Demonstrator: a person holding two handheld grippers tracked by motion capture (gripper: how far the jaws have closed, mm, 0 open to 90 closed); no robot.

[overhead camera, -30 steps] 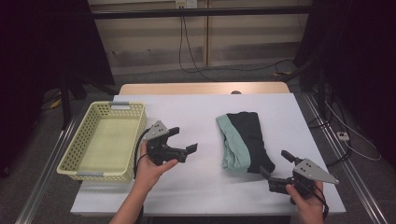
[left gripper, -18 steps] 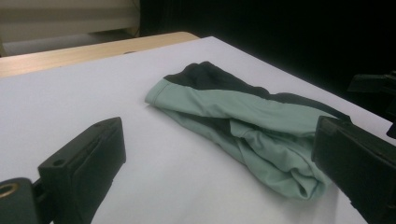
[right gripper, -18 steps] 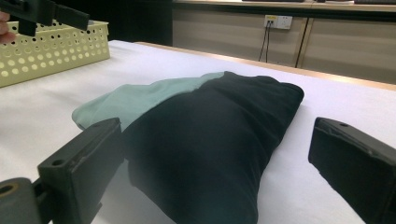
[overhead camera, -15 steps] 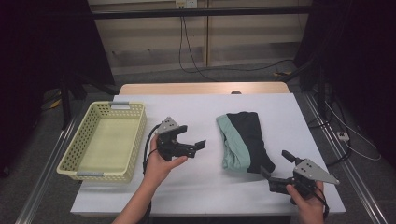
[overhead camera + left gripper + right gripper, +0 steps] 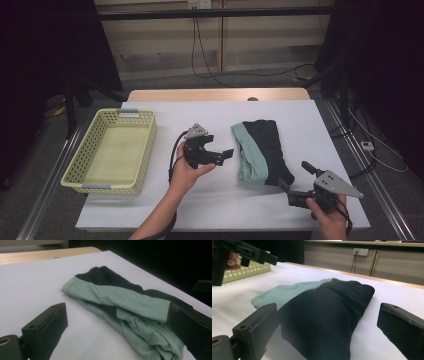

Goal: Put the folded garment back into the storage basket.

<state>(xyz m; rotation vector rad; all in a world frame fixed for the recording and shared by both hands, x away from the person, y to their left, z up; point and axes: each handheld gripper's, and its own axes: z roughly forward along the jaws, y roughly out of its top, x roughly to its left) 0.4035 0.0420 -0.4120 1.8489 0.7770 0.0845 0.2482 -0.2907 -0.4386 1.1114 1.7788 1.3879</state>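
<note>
Two hand-held grippers were out over the white worktop point(image 5: 220, 200), one in each of the person's hands, and neither had hold of anything. The left hand-held gripper point(image 5: 222, 156) was held up off the surface near the middle of the worktop, its jaws spread wide and aimed toward the folded garment point(image 5: 260, 150) just to its right; along its own view those jaws framed the mint-green edge of the cloth point(image 5: 120, 305), with bare worktop between them and the fabric. The right hand-held gripper point(image 5: 296, 177) sat low at the near right corner, gripped in the right hand point(image 5: 327, 212), its jaws likewise wide apart and pointing at the near end of the garment; from its own camera the dark bulk of the cloth point(image 5: 324, 315) lay between and just beyond the two jaws, and I could not tell whether either jaw touched it. The garment itself, black with a mint-green band along its left side, lay folded right of centre on the worktop. A pale yellow perforated basket point(image 5: 145, 150) stood at the left side, well apart from the cloth, with the left hand-held gripper between them.
</note>
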